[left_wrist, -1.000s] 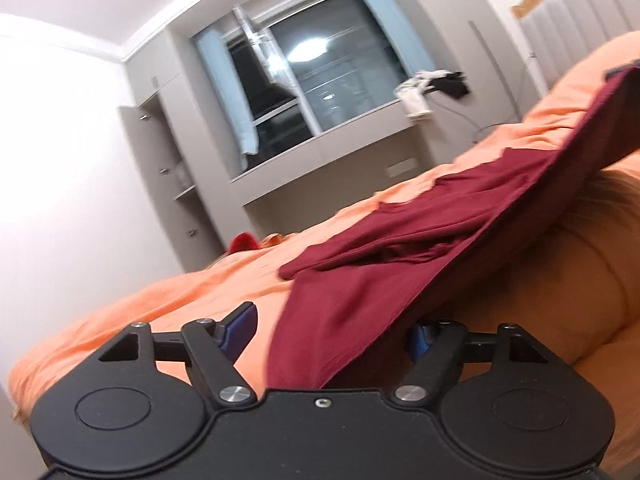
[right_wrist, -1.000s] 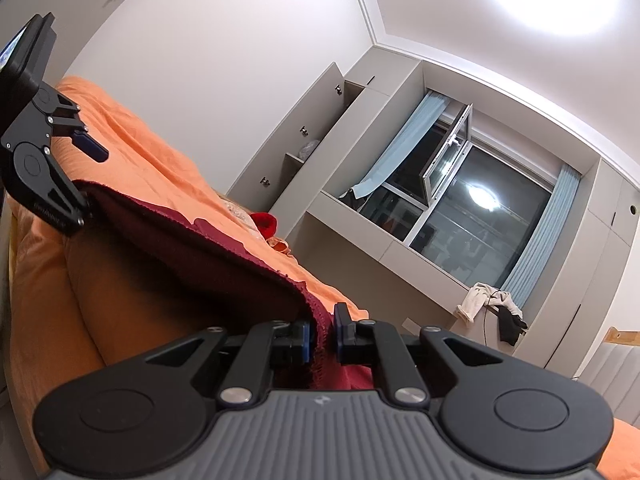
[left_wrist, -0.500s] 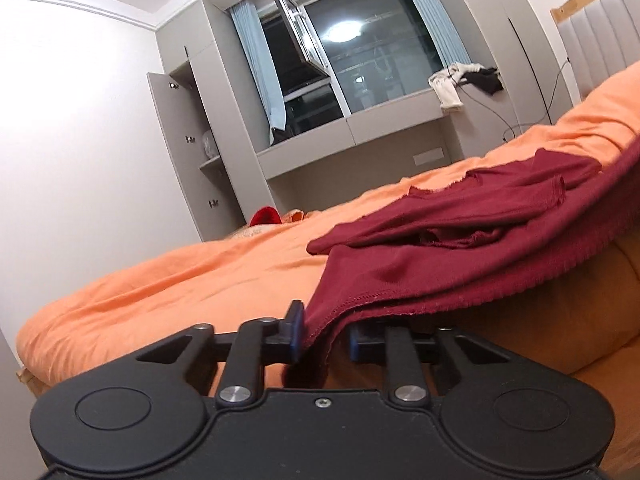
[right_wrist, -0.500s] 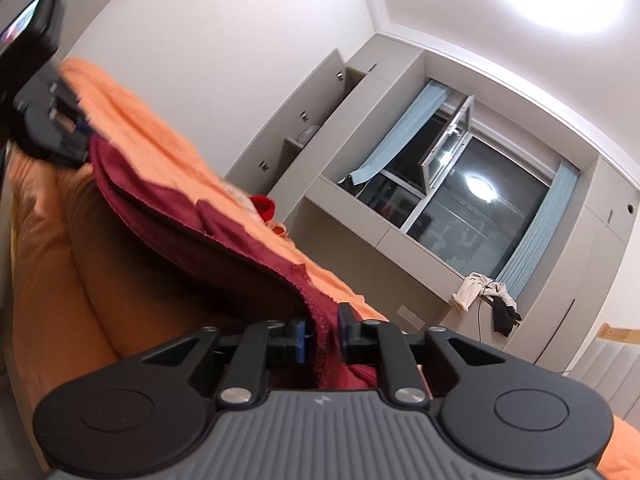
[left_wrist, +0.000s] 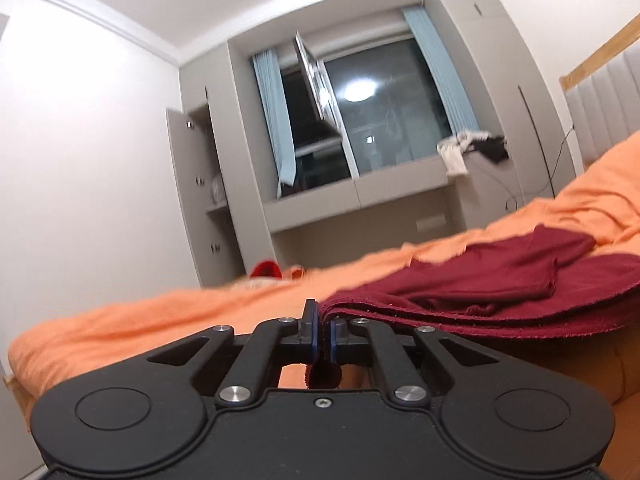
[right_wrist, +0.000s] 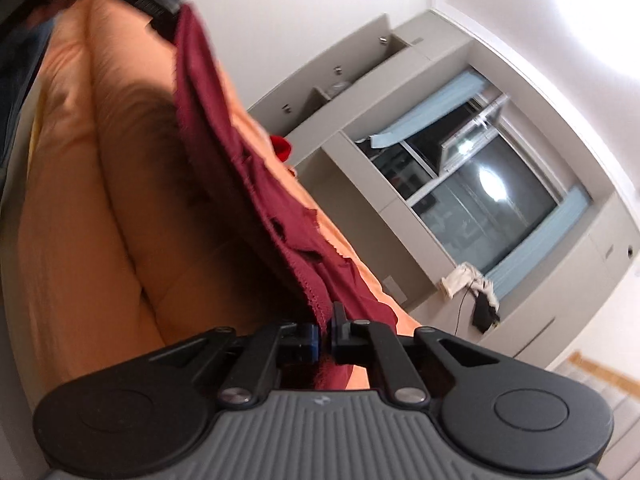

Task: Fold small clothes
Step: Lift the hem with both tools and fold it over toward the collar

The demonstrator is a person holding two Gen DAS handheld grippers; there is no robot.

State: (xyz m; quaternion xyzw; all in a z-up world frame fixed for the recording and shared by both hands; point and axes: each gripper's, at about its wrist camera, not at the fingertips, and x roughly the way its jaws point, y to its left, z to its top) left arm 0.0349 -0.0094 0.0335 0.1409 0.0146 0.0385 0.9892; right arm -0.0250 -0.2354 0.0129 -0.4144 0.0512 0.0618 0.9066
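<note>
Since a second ago my left gripper [left_wrist: 323,330] has gone from wide open beside the hem to clamped tight on the dark red garment [left_wrist: 480,288], and the cloth between my two tools has tipped from a low sag into a steep slant.

Both tools now pinch the same edge: my right gripper [right_wrist: 325,334] has its pads closed on a stitched hem corner, with a tuft of fabric poking out behind the fingers. The garment's hem is lifted and stretched between the two pinches, while the rest, a sleeve included, lies bunched on the orange bedspread [left_wrist: 160,320].

My worry is the thin bite. Each pad pair holds only hem, so a fast swing could pull it free. The bunched sleeve could also get trapped inside the fold and leave a lump.

From the left wrist I see the crumpled sleeve and layered edges clearly. From the right wrist I see the taut hem running up to the other tool at the far corner, blurred.
</note>
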